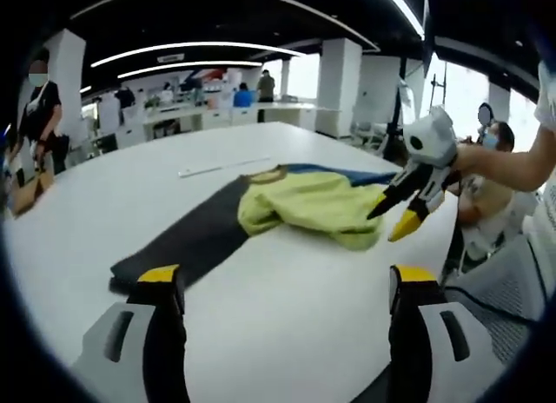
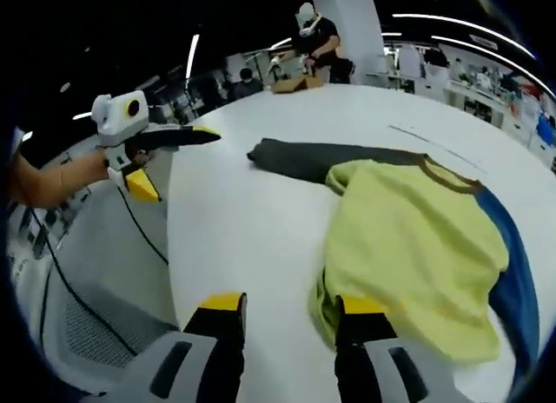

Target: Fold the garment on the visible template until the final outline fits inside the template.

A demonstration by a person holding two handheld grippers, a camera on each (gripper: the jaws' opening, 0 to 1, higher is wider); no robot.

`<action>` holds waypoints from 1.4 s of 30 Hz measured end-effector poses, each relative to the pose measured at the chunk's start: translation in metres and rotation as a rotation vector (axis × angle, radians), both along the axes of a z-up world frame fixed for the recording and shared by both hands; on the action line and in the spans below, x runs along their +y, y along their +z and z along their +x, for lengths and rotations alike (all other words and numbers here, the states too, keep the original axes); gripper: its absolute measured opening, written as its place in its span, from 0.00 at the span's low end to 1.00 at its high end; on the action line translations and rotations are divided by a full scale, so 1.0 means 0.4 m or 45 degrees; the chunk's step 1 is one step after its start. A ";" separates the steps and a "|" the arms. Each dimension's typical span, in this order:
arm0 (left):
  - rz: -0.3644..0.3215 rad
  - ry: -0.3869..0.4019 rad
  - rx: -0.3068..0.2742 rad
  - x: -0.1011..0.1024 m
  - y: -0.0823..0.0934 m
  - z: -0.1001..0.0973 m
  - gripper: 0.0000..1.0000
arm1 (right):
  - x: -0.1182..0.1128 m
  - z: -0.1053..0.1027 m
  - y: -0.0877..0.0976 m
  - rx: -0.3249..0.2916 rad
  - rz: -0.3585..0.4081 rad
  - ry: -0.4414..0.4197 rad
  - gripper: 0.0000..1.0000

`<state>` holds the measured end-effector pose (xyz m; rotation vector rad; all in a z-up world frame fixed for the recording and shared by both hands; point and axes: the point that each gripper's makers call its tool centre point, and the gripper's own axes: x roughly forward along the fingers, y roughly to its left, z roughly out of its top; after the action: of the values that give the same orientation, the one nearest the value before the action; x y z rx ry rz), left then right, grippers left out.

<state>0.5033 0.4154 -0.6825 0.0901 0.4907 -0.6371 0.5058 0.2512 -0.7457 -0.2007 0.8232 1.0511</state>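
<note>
Left gripper (image 1: 287, 286) jaws stand apart over bare white counter (image 1: 287, 333), the garment (image 1: 304, 203) lying ahead, clear of both tips. Right gripper (image 2: 291, 307) jaws are spread too, the right tip at the yellow hem, the dark sleeve stretching beyond.

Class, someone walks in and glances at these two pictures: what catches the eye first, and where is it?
A yellow-green shirt lies crumpled on the big white table, overlapping a dark mat with a blue piece showing past its far side. The right gripper reaches its yellow-tipped jaws to the shirt's edge. The left gripper hovers off the table's edge.
</note>
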 end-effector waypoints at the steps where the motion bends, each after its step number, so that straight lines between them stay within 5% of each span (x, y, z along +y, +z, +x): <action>1: 0.003 -0.001 0.000 0.000 -0.001 -0.002 0.94 | 0.003 0.004 -0.009 0.007 -0.002 -0.009 0.34; 12: 0.023 -0.018 0.028 -0.005 -0.016 -0.032 0.90 | 0.017 0.034 -0.072 -0.025 -0.051 -0.076 0.17; 20: 0.030 -0.026 0.039 -0.006 -0.022 -0.041 0.89 | 0.000 0.045 -0.052 -0.135 -0.101 -0.080 0.14; 27: 0.033 -0.037 0.047 -0.011 -0.025 -0.045 0.88 | 0.001 0.045 -0.083 -0.097 -0.120 -0.091 0.12; 31: 0.034 -0.033 0.050 -0.010 -0.026 -0.049 0.87 | 0.012 0.048 -0.090 -0.089 -0.090 -0.098 0.00; 35: 0.037 -0.029 0.053 -0.006 -0.027 -0.052 0.86 | 0.031 0.048 -0.083 -0.081 -0.029 -0.123 0.00; 42: 0.040 -0.026 0.054 -0.001 -0.026 -0.057 0.84 | 0.090 0.015 0.002 -0.085 0.157 -0.036 0.00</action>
<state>0.4807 0.4150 -0.6931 0.1112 0.5415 -0.6526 0.5117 0.2870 -0.7451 -0.1186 0.6967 1.0598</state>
